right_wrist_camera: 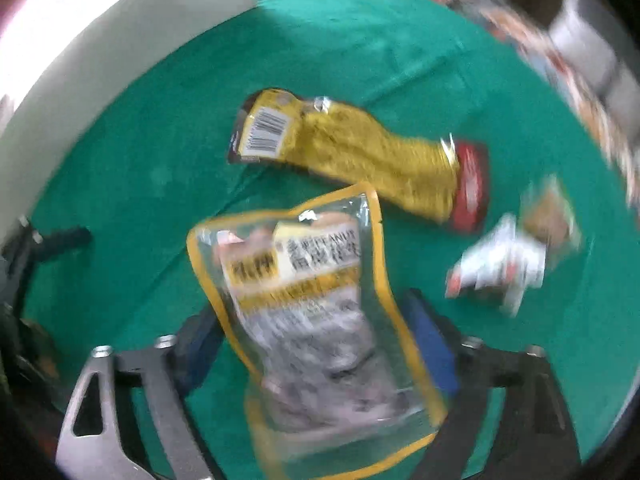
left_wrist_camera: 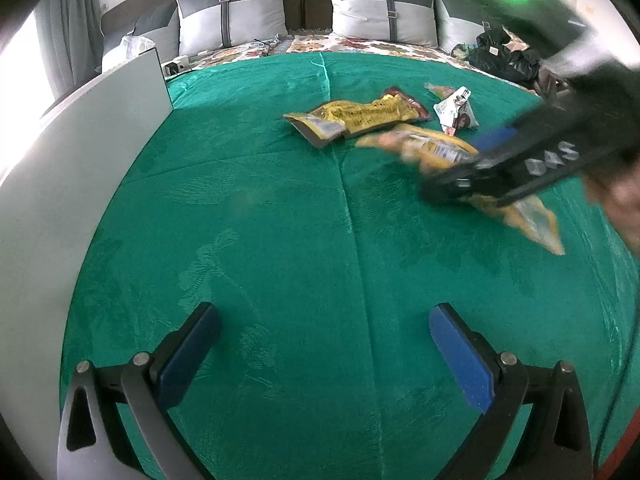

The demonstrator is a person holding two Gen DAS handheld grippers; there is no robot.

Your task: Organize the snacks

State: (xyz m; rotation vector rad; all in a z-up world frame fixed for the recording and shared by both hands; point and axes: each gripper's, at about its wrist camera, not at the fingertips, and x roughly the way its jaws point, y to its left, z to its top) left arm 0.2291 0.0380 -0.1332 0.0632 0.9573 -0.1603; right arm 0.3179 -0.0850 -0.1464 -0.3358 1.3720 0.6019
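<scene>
My right gripper (right_wrist_camera: 316,340) is shut on a clear, yellow-edged peanut bag (right_wrist_camera: 304,280) and holds it above the green bedspread; it shows blurred in the left wrist view (left_wrist_camera: 452,152) with the bag (left_wrist_camera: 432,146). A yellow snack pack with a red end (right_wrist_camera: 360,156) lies on the spread beyond it, also in the left wrist view (left_wrist_camera: 360,114). A small white packet (right_wrist_camera: 500,268) lies to its right, also in the left wrist view (left_wrist_camera: 458,110). My left gripper (left_wrist_camera: 324,332) is open and empty over bare bedspread, nearer than the snacks.
A white board or box wall (left_wrist_camera: 80,128) stands along the left edge of the bed, also in the right wrist view (right_wrist_camera: 100,40). Grey pillows (left_wrist_camera: 232,12) and a floral sheet lie at the head. Dark bags (left_wrist_camera: 500,56) sit far right.
</scene>
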